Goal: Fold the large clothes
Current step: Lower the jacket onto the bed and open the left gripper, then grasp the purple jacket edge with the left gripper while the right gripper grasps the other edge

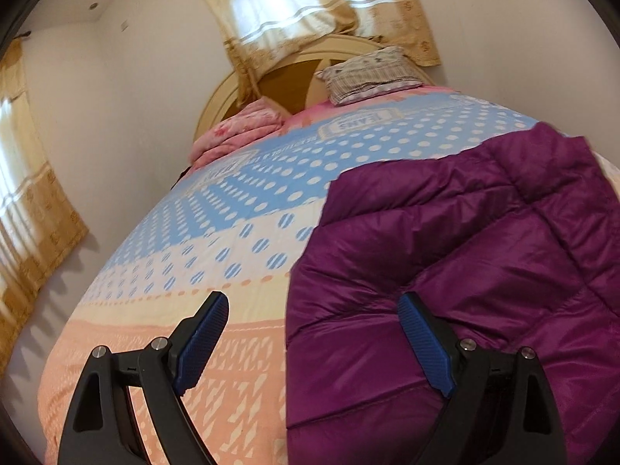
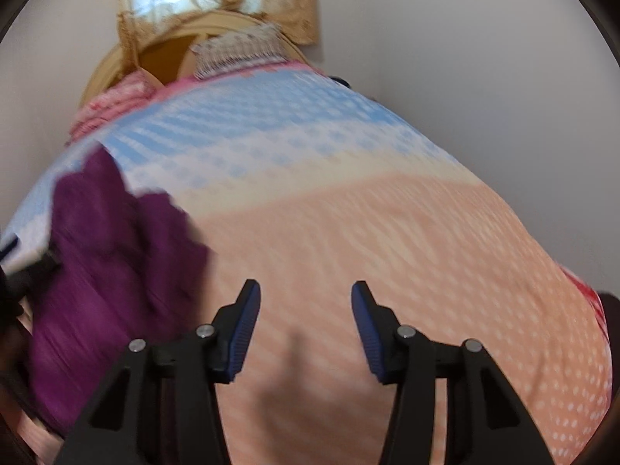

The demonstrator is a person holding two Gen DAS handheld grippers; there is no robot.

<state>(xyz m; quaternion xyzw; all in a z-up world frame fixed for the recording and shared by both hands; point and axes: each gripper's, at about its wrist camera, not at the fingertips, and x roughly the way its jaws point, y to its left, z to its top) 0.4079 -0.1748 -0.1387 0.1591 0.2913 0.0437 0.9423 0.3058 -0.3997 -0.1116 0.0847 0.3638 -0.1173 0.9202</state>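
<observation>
Left wrist view: the left gripper [image 1: 313, 302] points forward and downward over the bed [image 1: 186, 271]. Its jaws are spread wide, with nothing between the blue pads [image 1: 201, 345]. The left finger stands over the patterned bedspread; the right finger stands over the near edge of the jacket [image 1: 465, 252]. Whether the right finger touches the fabric cannot be told. The purple quilted jacket lies on the right half of the bed, reaching from the near edge toward the middle, with one straight edge running down beside the gap between the fingers. A pillow [image 1: 368, 75] and a pink blanket [image 1: 240, 128] lie at the far end against the headboard [image 1: 217, 97]. Curtains [image 1: 302, 7] hang behind it.

Right wrist view: the picture is blurred. The right gripper [image 2: 306, 290] points forward and downward over the bare orange part of the bedspread. Its jaws are partly spread and hold nothing. The jacket lies to the left of this gripper, apart from its fingers. At the left edge of the picture a dark part, probably the left gripper, shows beside the jacket. The pillow [image 2: 236, 52] lies at the far end of the bed.
</observation>
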